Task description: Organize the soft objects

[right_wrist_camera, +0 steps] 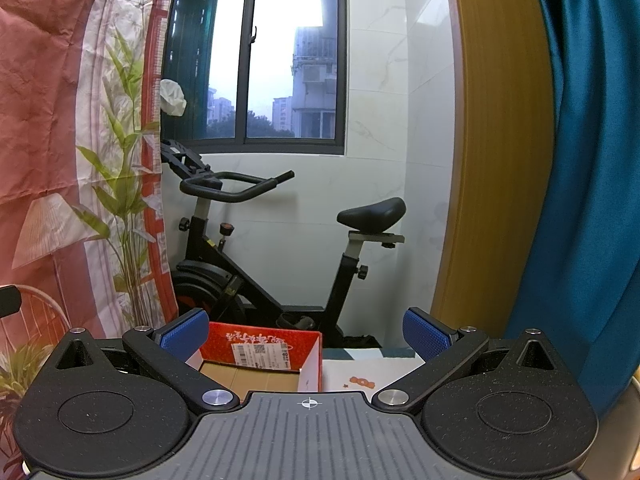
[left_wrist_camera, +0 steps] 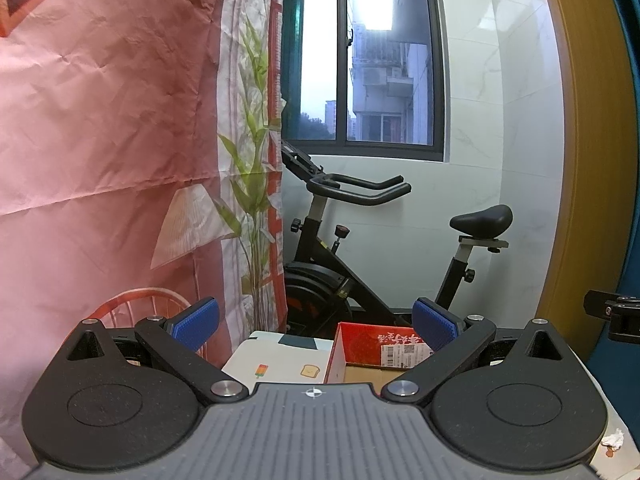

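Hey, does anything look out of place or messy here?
A crumpled white tissue with a reddish stain beside it lies on the table at the left view's lower right. The red box appears empty.

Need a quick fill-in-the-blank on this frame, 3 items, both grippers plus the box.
1. The left gripper and the right gripper both have their jaws ____.
2. The red cardboard box with a white shipping label has its top ____.
3. Behind the box stands a black exercise ____ under the dark-framed window.

Missing words: open; open; bike
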The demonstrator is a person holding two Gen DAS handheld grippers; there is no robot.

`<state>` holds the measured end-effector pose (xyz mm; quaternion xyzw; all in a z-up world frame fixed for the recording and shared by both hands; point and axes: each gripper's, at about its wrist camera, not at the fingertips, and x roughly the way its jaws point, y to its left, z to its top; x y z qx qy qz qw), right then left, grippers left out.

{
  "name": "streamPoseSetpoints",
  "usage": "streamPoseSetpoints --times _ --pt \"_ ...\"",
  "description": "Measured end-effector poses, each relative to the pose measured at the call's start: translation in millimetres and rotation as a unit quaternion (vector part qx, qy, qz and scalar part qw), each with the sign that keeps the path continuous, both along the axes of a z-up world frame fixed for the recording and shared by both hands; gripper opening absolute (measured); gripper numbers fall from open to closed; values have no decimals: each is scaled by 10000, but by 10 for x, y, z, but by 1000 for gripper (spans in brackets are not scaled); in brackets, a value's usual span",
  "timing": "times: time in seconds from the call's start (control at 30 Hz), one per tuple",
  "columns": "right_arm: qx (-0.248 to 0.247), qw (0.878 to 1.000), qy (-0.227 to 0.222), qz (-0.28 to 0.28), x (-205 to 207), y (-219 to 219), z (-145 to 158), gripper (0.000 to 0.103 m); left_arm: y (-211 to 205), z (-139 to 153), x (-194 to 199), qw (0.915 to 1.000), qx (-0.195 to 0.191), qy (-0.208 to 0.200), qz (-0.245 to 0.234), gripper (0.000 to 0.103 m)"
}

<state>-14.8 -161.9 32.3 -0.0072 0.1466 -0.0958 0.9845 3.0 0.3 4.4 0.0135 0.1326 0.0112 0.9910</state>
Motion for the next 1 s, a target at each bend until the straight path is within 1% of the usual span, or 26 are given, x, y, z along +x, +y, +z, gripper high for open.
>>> streamPoseSetpoints --times 1.0 --pt "-4 10000 -3 0 2 5 -1 103 -9 4 -8 10000 7 14 3 103"
